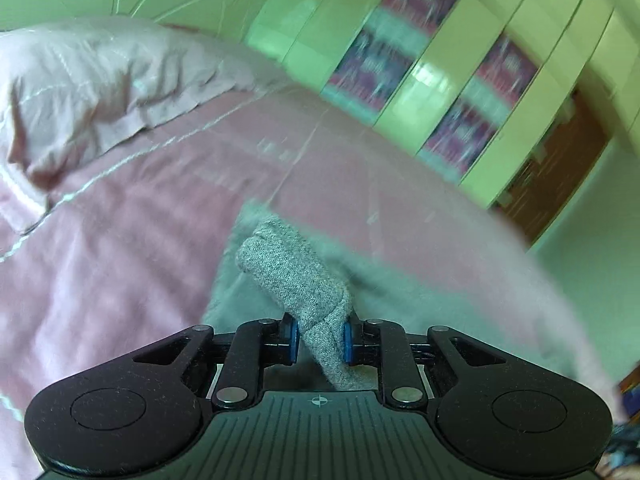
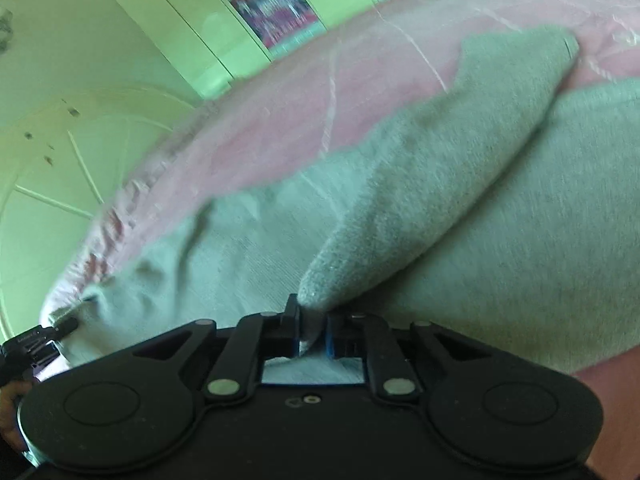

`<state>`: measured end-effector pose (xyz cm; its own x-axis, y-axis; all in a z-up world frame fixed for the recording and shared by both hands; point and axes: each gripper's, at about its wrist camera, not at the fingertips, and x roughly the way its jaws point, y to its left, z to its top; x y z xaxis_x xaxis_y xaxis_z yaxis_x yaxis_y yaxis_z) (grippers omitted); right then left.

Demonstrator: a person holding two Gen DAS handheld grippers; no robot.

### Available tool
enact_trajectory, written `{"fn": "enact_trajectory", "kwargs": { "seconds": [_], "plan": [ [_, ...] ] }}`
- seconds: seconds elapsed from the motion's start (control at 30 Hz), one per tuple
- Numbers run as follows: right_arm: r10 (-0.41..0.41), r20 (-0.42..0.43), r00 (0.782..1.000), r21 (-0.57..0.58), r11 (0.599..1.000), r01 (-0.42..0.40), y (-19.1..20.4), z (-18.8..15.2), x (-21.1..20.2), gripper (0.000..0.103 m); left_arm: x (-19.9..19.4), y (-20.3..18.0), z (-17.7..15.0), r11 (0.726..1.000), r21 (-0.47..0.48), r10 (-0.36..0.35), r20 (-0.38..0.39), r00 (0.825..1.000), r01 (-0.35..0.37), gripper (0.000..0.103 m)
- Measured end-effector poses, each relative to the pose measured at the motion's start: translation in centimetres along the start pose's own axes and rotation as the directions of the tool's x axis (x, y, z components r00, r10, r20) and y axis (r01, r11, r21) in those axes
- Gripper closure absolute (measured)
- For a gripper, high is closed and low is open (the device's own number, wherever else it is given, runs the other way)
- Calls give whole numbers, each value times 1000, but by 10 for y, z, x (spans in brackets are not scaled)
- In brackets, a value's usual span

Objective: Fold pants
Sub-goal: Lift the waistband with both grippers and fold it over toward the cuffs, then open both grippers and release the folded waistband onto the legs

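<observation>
Grey knit pants lie spread on a pink bed cover. My left gripper is shut on a bunched roll of the grey pants, lifted a little above the pink cover. My right gripper is shut on a folded edge of the pants, whose fold runs up and right from the jaws. The left gripper shows at the far left edge of the right wrist view, at the pants' other end.
A pink pillow lies at the bed's head on the left. A pale wardrobe with patterned panels stands beyond the bed. A wooden door is at the right. Both views are motion-blurred.
</observation>
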<state>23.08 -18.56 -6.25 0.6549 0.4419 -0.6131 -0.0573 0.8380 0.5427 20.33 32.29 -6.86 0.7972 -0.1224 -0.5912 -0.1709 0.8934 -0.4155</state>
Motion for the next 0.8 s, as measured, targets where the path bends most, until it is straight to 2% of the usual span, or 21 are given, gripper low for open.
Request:
{"fn": "enact_trajectory", "kwargs": {
  "seconds": [0.03, 0.07, 0.13, 0.17, 0.2, 0.27, 0.37, 0.43, 0.53, 0.6, 0.67, 0.77, 0.8],
  "plan": [
    [13, 0, 1000, 23, 1000, -13, -4, 0, 0, 101, 5, 2, -2, 1000, 9, 16, -39, 999, -16, 81],
    [27, 2, 1000, 47, 999, -27, -6, 2, -2, 99, -1, 3, -3, 1000, -5, 8, -28, 1000, -9, 78],
    [26, 40, 999, 55, 998, -28, -7, 5, -15, 85, -21, -4, -1, 998, 29, 55, 17, 998, -56, 58],
    [17, 54, 998, 42, 999, -19, -6, 6, -21, 83, -34, -10, -3, 992, 47, 113, 58, 992, -116, 33],
    [13, 65, 998, 31, 999, -15, -6, 6, -26, 82, -47, -15, -5, 986, 60, 151, 103, 983, -158, 19],
    [-3, 92, 996, 9, 1000, 2, -6, 5, -39, 82, -66, -28, -10, 978, 95, 169, 153, 974, -185, 19],
    [-53, 126, 991, -18, 998, 56, -2, 8, -53, 80, -73, -65, -22, 964, 176, 172, 163, 971, -201, 19],
    [-91, 171, 981, -28, 995, 97, 1, 11, -62, 80, -67, -97, -31, 950, 227, 182, 164, 970, -216, 19],
    [-135, 208, 969, -76, 985, 153, 3, 26, -64, 80, -43, -145, -50, 923, 314, 196, 113, 974, -223, 17],
    [-162, 214, 963, -107, 976, 188, 6, 40, -58, 80, -25, -172, -65, 873, 397, 268, 95, 959, -283, 16],
    [-217, 219, 951, -152, 956, 253, 11, 54, -45, 80, -13, -189, -78, 829, 442, 333, 103, 937, -343, 13],
    [-259, 203, 944, -189, 936, 298, 15, 75, -21, 79, -3, -195, -87, 799, 470, 390, 70, 918, -375, 5],
    [-280, 193, 941, -202, 927, 317, 13, 80, -12, 79, -3, -194, -86, 808, 457, 390, 60, 919, -372, 3]
  ]
}}
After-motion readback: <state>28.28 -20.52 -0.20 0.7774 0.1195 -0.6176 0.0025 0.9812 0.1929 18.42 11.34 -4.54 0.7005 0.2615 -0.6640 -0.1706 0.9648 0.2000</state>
